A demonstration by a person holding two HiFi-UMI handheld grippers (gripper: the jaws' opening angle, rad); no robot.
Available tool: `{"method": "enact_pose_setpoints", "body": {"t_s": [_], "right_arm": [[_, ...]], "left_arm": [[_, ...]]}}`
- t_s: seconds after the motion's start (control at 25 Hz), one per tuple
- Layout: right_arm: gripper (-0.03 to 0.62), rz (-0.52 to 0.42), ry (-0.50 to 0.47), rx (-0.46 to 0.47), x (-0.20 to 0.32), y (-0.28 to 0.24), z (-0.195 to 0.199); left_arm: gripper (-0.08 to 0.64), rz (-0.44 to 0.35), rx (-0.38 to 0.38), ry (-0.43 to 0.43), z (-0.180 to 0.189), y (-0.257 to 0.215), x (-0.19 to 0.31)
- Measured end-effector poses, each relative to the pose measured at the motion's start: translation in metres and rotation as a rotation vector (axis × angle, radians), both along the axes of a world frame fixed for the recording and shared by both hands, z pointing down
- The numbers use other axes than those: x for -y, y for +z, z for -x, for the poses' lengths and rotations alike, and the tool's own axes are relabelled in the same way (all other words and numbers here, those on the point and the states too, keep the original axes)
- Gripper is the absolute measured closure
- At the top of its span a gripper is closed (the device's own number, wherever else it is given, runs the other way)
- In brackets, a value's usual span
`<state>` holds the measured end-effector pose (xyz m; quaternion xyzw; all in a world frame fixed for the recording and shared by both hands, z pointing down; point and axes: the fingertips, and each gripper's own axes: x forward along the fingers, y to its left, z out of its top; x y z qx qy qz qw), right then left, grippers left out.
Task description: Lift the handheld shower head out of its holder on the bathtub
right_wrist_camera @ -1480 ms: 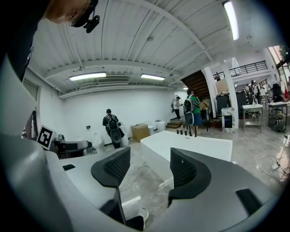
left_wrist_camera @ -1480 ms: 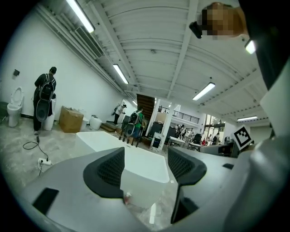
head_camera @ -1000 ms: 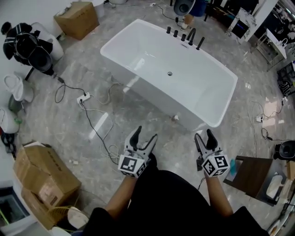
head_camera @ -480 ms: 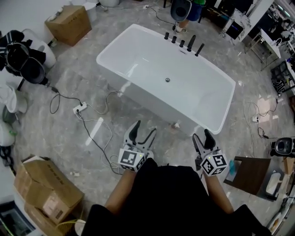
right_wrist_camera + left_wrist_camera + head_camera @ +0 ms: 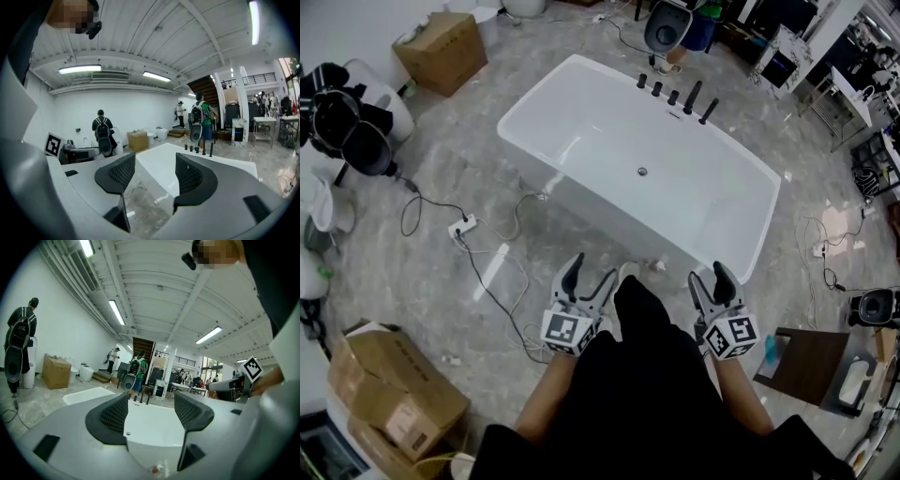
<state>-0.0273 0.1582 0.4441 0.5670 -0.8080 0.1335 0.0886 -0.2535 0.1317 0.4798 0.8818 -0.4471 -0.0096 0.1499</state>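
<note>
A white freestanding bathtub (image 5: 534,103) lies ahead on the grey floor in the head view. A row of black fittings (image 5: 673,96) stands on its far rim. The slim black handheld shower head (image 5: 709,111) leans in its holder at the right end of that row. My left gripper (image 5: 592,270) and right gripper (image 5: 710,275) hover side by side short of the near rim, far from the fittings. Both are open and empty. The left gripper (image 5: 149,411) view frames the tub (image 5: 154,425) between its pads. Past the right gripper (image 5: 154,173), that view shows the fittings (image 5: 199,150).
My dark-clothed leg (image 5: 642,314) reaches forward between the grippers. A power strip with cables (image 5: 465,225) lies left of the tub. Cardboard boxes (image 5: 442,49) (image 5: 389,384) sit at the left, a dark stool (image 5: 811,361) at the right. A person (image 5: 673,21) stands behind the tub.
The tub has come slightly nearer in the head view. My leg has stepped forward between the two grippers. Both grippers stay open and empty.
</note>
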Motion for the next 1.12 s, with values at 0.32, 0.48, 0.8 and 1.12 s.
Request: {"method": "enact_pose_setpoints", "body": {"t_s": [0.32, 0.48, 0.8, 1.12], "right_arm": [[0.351, -0.007, -0.002, 0.008, 0.050, 0.021, -0.001], [0.350, 0.002, 0.028, 0.018, 0.085, 0.026, -0.026], [0.351, 0.045, 0.116, 0.039, 0.168, 0.062, -0.073], [0.350, 0.113, 0.173, 0.065, 0.239, 0.093, -0.138]], "left_arm": [[0.275, 0.032, 0.008, -0.018, 0.000, 0.016, 0.042], [0.275, 0.022, 0.018, 0.022, -0.029, 0.013, 0.085], [0.275, -0.015, 0.051, 0.117, -0.089, 0.009, 0.184], [0.275, -0.013, 0.084, 0.201, -0.162, 0.004, 0.270]]}}
